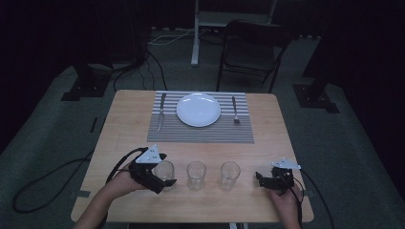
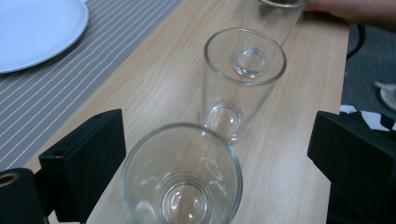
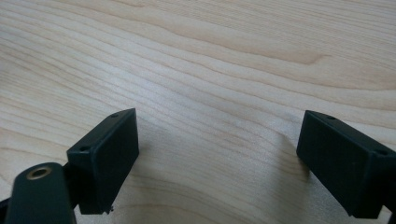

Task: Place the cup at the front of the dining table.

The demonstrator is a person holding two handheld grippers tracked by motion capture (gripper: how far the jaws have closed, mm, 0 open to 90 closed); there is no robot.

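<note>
Three clear empty glasses stand upright in a row near the table's front edge: a left glass, a middle glass and a right glass. My left gripper is open, with its jaws on either side of the left glass and gaps showing on both sides. Beyond it the left gripper view shows the middle glass and the rim of the right glass. My right gripper is open to the right of the right glass, low over bare wood, with nothing between its jaws.
At the back of the table a grey striped placemat carries a white plate, a knife on its left and a fork on its right. A folding chair stands behind the table. Cables trail off the table's left edge.
</note>
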